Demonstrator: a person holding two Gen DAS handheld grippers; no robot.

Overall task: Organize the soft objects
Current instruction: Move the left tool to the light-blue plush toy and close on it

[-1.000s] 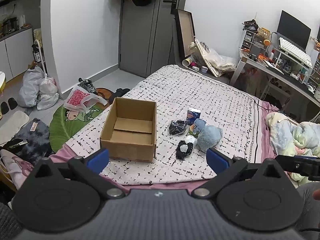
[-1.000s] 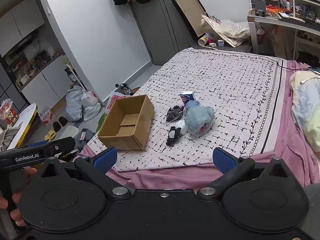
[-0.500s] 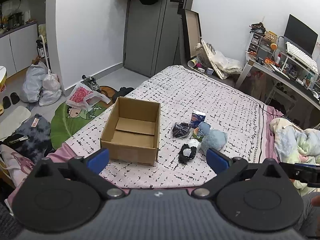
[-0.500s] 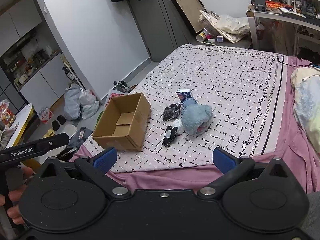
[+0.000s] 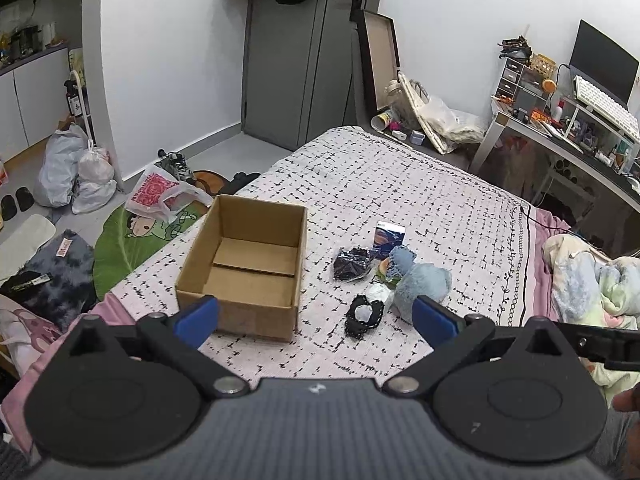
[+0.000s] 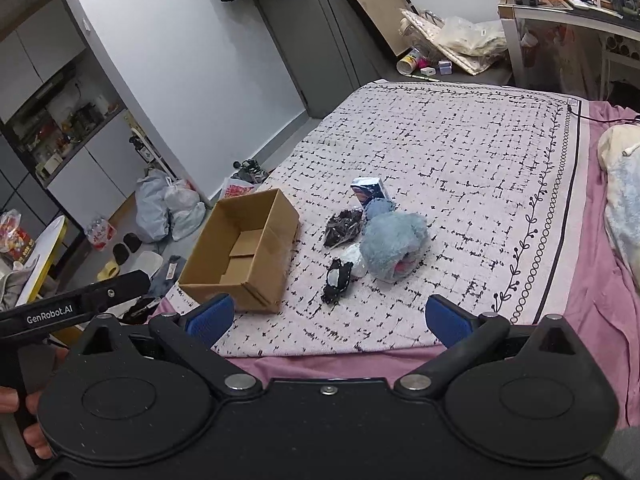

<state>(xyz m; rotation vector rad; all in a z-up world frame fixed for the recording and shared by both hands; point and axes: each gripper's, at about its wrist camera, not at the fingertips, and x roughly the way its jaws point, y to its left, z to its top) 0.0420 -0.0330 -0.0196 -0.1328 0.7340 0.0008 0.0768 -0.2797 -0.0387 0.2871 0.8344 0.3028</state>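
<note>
Holding both tools back from the near edge of the bed [image 5: 460,184], I have nothing in either yet. Starting at my left, the left gripper [image 5: 316,316] has its blue fingers spread wide and empty, and the cardboard box [image 5: 244,264] sits just ahead of its left finger, open side up with only its bottom flaps showing inside. I judge it stands there to take in the soft things, close beside them so each carry is short.

Moving rightward, the pile lies on the patterned blanket just beside the box: a dark crinkly bundle [image 5: 352,264], a black-and-white piece [image 5: 362,316] nearest me, a blue plush toy [image 5: 420,286] touching a small whitish item, and a little printed carton [image 5: 388,236] standing behind them (what sort of goods it holds, I cannot tell).

The right gripper [image 6: 328,318] is likewise splayed open and empty. In its view the plush [image 6: 392,246] and the black-and-white piece [image 6: 338,280] lie ahead between its fingers, apart from them, with the box [image 6: 244,248] beyond its left finger. A forward reach seems the next step.
</note>
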